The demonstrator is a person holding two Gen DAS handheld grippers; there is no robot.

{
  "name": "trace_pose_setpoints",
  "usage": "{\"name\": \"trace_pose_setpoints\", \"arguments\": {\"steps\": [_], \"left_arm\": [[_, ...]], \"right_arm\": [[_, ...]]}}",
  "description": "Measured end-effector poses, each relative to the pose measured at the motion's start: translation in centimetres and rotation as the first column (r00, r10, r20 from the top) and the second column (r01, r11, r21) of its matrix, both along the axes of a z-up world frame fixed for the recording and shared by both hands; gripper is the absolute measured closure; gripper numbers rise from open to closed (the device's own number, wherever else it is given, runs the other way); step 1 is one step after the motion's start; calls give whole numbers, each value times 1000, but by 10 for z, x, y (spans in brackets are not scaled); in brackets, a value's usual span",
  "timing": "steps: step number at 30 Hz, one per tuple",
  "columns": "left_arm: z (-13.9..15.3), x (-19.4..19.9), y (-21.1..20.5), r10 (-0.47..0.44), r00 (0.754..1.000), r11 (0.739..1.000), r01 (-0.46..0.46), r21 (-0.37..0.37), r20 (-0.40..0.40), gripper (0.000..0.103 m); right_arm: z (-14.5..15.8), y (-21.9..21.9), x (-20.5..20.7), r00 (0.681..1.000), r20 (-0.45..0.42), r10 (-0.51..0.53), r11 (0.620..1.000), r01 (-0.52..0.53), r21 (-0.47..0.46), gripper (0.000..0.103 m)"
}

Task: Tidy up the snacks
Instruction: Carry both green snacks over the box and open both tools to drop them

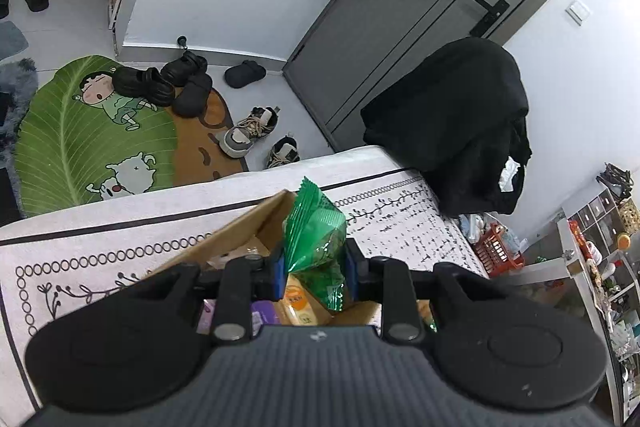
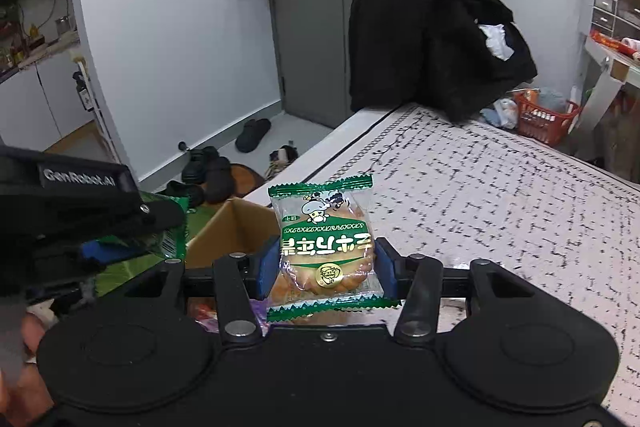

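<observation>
My left gripper [image 1: 315, 267] is shut on a crumpled green snack packet [image 1: 316, 239], held above an open cardboard box [image 1: 240, 231] on the patterned table. More wrapped snacks [image 1: 298, 301], orange and purple, lie inside the box under the fingers. My right gripper [image 2: 326, 263] is shut on a green-edged bread packet [image 2: 326, 247], face up toward the camera, just right of the same cardboard box [image 2: 236, 227]. The left gripper [image 2: 132, 247] with its green packet appears at the left edge of the right wrist view, over the box.
The table carries a white cloth with black pattern [image 2: 500, 195]. A chair draped in black clothing [image 2: 432, 31] stands at its far end, with a red basket [image 2: 544, 119] beyond. Shoes [image 1: 188, 83] and a green leaf mat [image 1: 92, 131] lie on the floor past the table edge.
</observation>
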State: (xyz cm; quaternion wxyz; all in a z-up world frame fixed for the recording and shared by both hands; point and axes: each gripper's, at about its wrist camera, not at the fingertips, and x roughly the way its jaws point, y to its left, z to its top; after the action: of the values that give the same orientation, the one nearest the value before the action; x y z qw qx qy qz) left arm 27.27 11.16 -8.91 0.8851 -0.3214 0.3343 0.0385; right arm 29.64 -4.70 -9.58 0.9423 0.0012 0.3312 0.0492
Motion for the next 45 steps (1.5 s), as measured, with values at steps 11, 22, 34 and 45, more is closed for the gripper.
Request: {"name": "trace_pose_setpoints", "arguments": {"steps": [11,22,34,45], "left_arm": [[-20,11,31,22,998,998,-26,-56,-57,76],[-38,15,49,62,992,988,-77,-136,-110,76],[-46,24,50,80,983,986,-102,-129,-167,70],[-45,23,52,89,983,981,-114,-156,-157,58]], "right_arm": [[-12,22,9,1000,-15,23,1000,-23,11,55],[-29,35,22,998,-46,35,999,-34,35,55],[-49,30,48,996,-85,37,997,-30,74,55],[-54,37,67,992,-90,87,993,-79,92,55]]}}
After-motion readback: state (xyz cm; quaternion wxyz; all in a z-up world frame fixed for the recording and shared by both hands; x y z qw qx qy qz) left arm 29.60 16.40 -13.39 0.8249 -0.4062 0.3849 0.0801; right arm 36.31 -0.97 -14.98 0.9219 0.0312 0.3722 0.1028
